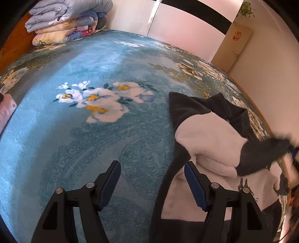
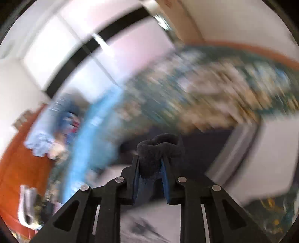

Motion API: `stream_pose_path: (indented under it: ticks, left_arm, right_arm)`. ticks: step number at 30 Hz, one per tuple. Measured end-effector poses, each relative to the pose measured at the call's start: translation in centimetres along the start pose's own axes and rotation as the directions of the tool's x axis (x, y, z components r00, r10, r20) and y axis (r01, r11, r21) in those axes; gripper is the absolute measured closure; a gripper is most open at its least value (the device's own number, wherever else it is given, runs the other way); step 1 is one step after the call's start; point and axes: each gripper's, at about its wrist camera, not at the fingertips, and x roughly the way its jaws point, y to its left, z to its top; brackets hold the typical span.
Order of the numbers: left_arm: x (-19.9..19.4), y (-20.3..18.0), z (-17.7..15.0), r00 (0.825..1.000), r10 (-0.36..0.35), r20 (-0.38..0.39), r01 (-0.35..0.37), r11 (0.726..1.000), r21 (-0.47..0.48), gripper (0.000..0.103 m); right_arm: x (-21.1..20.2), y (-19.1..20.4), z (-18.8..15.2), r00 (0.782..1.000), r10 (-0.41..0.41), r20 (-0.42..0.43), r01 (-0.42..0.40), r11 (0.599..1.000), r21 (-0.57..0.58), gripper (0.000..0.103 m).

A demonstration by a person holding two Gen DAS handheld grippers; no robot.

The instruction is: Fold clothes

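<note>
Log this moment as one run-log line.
left gripper: jaws open, empty, over blanket | right gripper: jaws shut on dark cuff | garment: unfolded

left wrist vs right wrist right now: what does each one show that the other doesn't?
Left wrist only: the left gripper, jaws open and empty over the floral blue bedspread, and the black-and-white fleece garment spread out sharply. Right wrist only: the right gripper, jaws pinched on a dark fleece fold; the rest is motion-blurred. Both: bedspread, stacked quilts, black-striped wardrobe.
</note>
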Motion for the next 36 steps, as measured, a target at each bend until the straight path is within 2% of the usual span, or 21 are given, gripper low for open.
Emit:
stream_pose_path:
  ticks: [2,4,11,15,17,18,22,25,28,31,34,36]
  left_arm:
    - [0.1,-0.3,0.0,1.0,0.002,-0.004,-0.002,1.0,0.01,0.029]
    - [0.3,-0.7,-0.1,1.0,0.009,-0.009,-0.008,1.0,0.022,0.029]
    - [0.7,-1.7,-0.3,0.999,0.026,-0.026,-0.025,0.999,0.046,0.029]
    - [0.5,-1.8,-0.3,0.999,0.035,-0.029,-0.034,0.998,0.051,0.029]
    - [0.1,-1.8,-0.2,0.999,0.042,-0.019,-0.041,0.998,0.057,0.029]
    - [0.0,-1.8,-0.2,0.999,0.045,-0.016,-0.043,0.997,0.059,0.029]
    - [-0.8,-1.3,-0.3,0.999,0.039,-0.012,-0.038,0.997,0.063,0.029]
    - [-1.3,-1.0,-0.3,0.999,0.047,-0.004,-0.046,0.996,0.07,0.029]
    - [-1.9,-0.3,-0.2,0.998,0.059,0.007,-0.059,0.997,0.058,0.029]
    - [-2.3,0.2,-0.1,0.997,0.072,0.02,-0.072,0.997,0.032,0.029]
    - [-2.3,0.0,0.0,0.996,0.091,0.024,-0.091,0.995,0.029,0.029]
    - [-2.3,-0.4,-0.1,0.996,0.092,0.02,-0.093,0.995,0.035,0.029]
  right_arm:
    - [1.3,-3.5,-1.5,0.998,-0.026,-0.057,0.03,0.997,0.078,0.08]
    - [1.3,-5.0,-2.1,0.998,-0.008,-0.059,0.014,0.994,0.108,0.08]
    - [2.4,-5.6,-2.1,0.996,-0.034,-0.087,0.041,0.996,0.077,0.08]
    - [1.8,-6.3,-2.5,0.995,0.002,-0.102,0.007,0.996,0.087,0.08]
    - [1.2,-6.6,-2.5,0.994,0.024,-0.104,-0.014,0.996,0.09,0.07]
    - [0.4,-6.6,-2.2,0.995,0.032,-0.095,-0.024,0.996,0.084,0.061]
    - [-4.0,-8.3,-1.2,0.999,0.049,-0.015,-0.047,0.996,0.072,0.056]
    - [-8.2,-12.2,-0.6,0.997,-0.02,0.069,0.014,0.995,0.098,0.055]
    - [-12.5,-18.0,-0.7,0.983,-0.123,0.134,0.094,0.975,0.203,0.055]
    - [-16.0,-24.0,-1.2,0.956,-0.235,0.174,0.162,0.921,0.355,0.055]
    - [-17.6,-28.5,-1.0,0.942,-0.268,0.201,0.144,0.866,0.479,0.055]
    - [-17.4,-30.2,-0.5,0.937,-0.285,0.2,0.149,0.847,0.51,0.055]
